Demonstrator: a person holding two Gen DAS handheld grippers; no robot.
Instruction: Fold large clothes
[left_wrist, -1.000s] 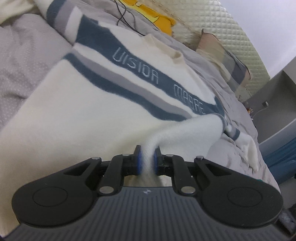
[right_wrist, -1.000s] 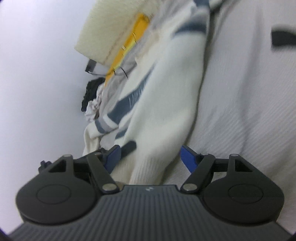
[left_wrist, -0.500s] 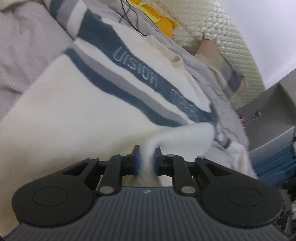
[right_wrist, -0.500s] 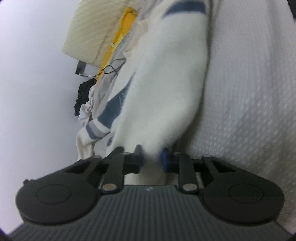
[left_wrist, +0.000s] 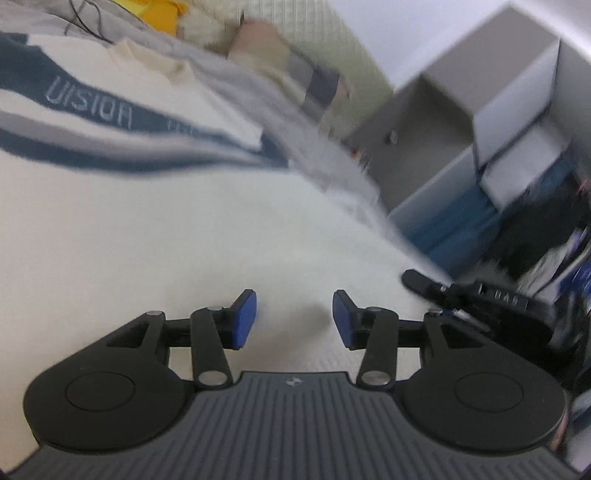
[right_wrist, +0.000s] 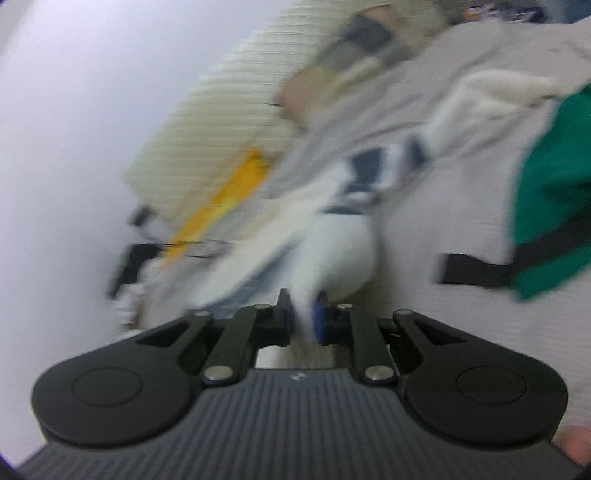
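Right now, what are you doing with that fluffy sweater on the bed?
A person is folding the sweater on the bed with two grippers. The left gripper is opening, with nothing between its pads. The right gripper is pinched on a bit of white sweater cloth, closing tighter.

Both wrist views close over sweater (left_wrist: 147, 229)
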